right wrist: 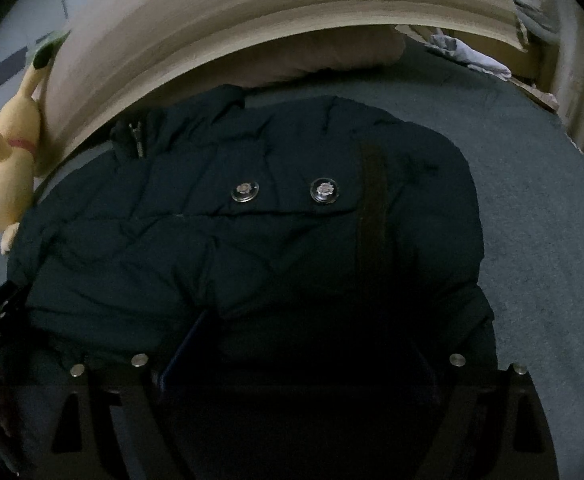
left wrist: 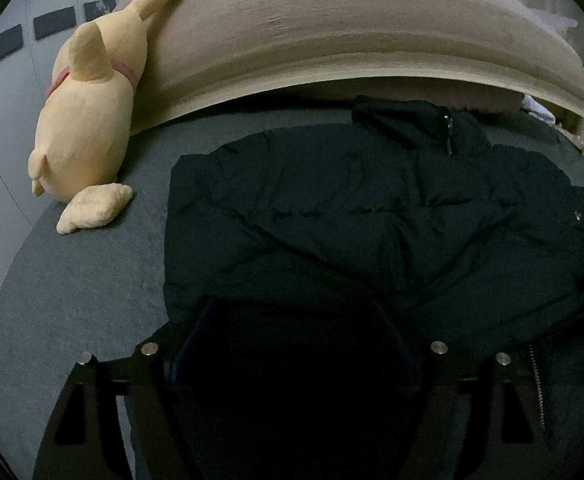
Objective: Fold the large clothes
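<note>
A dark navy padded jacket (left wrist: 371, 208) lies folded in on itself on the grey-blue bed (left wrist: 72, 280), its collar toward the headboard. In the right wrist view the jacket (right wrist: 212, 240) shows two metal snap buttons (right wrist: 323, 190) on a flap. A zipper (left wrist: 537, 384) runs along its near right edge. My left gripper (left wrist: 295, 304) hovers over the jacket's near left part, fingers spread wide with the fabric lying under and between them. My right gripper (right wrist: 303, 336) stands open over the near right part in the same way. The dim light hides the fingertips.
A yellow plush toy (left wrist: 88, 120) leans on the beige headboard (left wrist: 331, 32) at the bed's far left corner. A pillow (right wrist: 331, 56) lies behind the jacket, and crumpled pale cloth (right wrist: 463, 54) sits at the far right. Bare bed surface (right wrist: 531, 240) shows to the jacket's right.
</note>
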